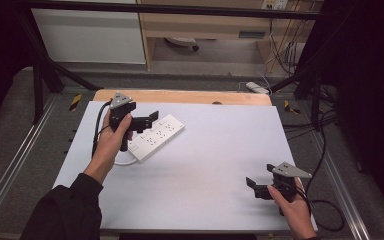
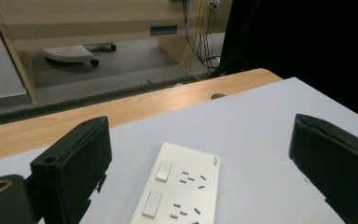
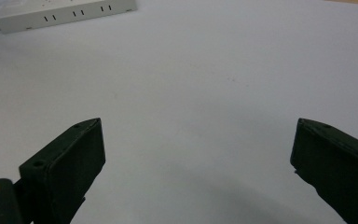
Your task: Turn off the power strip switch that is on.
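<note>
A white power strip point(image 1: 156, 136) with several sockets and switches lies at an angle on the white mat point(image 1: 205, 165), left of centre. My left gripper point(image 1: 150, 120) hovers just above its near end, open, nothing between its jaws. In the left gripper view the power strip point(image 2: 182, 186) lies below and between the wide-apart jaws of the left gripper point(image 2: 200, 168). My right gripper point(image 1: 256, 181) is held low near the mat's front right corner, open and empty. In the right gripper view the power strip point(image 3: 65, 11) sits far off at the top left, beyond the right gripper point(image 3: 198, 163).
The mat covers a wooden table point(image 1: 180, 96) whose bare far edge has a small hole point(image 1: 217, 103). The strip's white cord point(image 1: 122, 161) curls under the left hand. Black cables point(image 1: 325, 210) trail off the right side. Metal frame rails point(image 1: 10, 165) flank the table.
</note>
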`<state>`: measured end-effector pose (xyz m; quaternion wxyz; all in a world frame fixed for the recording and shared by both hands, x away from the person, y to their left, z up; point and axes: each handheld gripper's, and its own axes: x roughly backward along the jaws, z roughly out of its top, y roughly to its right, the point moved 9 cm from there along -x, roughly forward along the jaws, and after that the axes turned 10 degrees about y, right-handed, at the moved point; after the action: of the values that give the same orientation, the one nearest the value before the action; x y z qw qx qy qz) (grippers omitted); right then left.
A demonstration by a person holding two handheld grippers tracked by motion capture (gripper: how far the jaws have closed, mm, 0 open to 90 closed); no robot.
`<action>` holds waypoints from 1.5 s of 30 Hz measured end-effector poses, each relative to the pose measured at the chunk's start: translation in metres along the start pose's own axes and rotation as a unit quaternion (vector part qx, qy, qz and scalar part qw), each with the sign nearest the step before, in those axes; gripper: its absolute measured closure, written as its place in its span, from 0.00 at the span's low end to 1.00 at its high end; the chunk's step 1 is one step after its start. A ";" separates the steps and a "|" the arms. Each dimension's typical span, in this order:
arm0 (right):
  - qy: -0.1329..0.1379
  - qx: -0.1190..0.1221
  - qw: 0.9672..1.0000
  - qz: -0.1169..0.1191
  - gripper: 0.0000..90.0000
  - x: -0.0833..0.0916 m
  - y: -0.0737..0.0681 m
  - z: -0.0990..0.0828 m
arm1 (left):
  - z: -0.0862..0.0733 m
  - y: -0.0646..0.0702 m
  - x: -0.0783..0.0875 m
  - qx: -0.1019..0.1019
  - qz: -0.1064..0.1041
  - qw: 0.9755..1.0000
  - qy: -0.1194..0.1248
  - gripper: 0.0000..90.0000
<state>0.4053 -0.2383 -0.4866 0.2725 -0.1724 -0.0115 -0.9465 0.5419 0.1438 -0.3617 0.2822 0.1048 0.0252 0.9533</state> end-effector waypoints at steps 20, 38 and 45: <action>-0.001 0.004 1.000 0.005 0.06 0.000 -0.002 0.000 | -0.014 -0.007 0.058 0.001 0.007 1.000 0.010 0.06; -0.008 0.004 1.000 0.005 0.06 -0.001 -0.001 -0.002 | -0.041 0.004 0.127 0.002 0.011 1.000 0.019 0.06; -0.008 0.005 1.000 0.002 0.06 0.001 -0.001 -0.003 | -0.063 0.010 0.148 0.004 0.016 1.000 0.022 0.06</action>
<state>0.4032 -0.2380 -0.4889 0.2749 -0.1789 -0.0182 -0.9445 0.4022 0.2169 -0.3944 0.2658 0.0852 0.0332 0.9597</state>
